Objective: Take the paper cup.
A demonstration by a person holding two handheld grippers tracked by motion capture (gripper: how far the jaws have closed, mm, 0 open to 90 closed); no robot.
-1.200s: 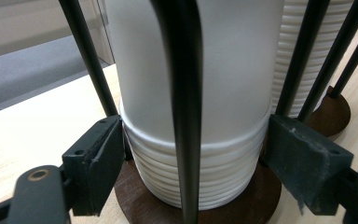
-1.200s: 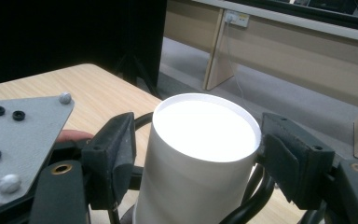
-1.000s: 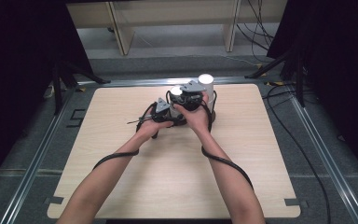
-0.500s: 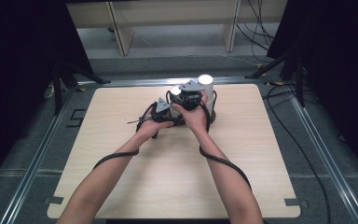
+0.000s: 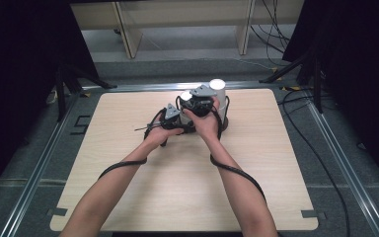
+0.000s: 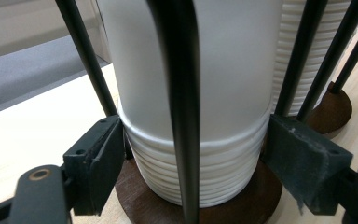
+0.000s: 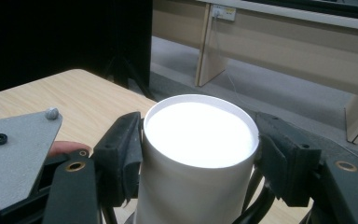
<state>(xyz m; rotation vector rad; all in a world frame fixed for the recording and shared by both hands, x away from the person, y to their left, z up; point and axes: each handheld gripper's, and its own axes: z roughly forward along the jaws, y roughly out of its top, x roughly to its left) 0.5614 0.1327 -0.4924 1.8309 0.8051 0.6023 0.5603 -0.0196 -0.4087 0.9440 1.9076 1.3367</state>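
A tall stack of white paper cups [image 6: 200,70] stands upside down inside a rack of black wire rods [image 6: 179,93] on a round brown base [image 6: 140,196]. My left gripper [image 6: 191,158] is shut on the ridged rims low on the stack, one pad at each side. My right gripper [image 7: 198,154] has just been closing its jaws, and its pads now press both sides of the top cup [image 7: 200,135]. In the high view both grippers, left [image 5: 173,114] and right [image 5: 197,101], sit close together at the table's far middle.
A second stack of white cups [image 6: 307,46] stands just beside the first on its own brown base [image 6: 333,107]; its top [image 5: 217,84] shows behind my right gripper. The wooden table [image 5: 128,163] ends in metal rails, with cables on the floor at right.
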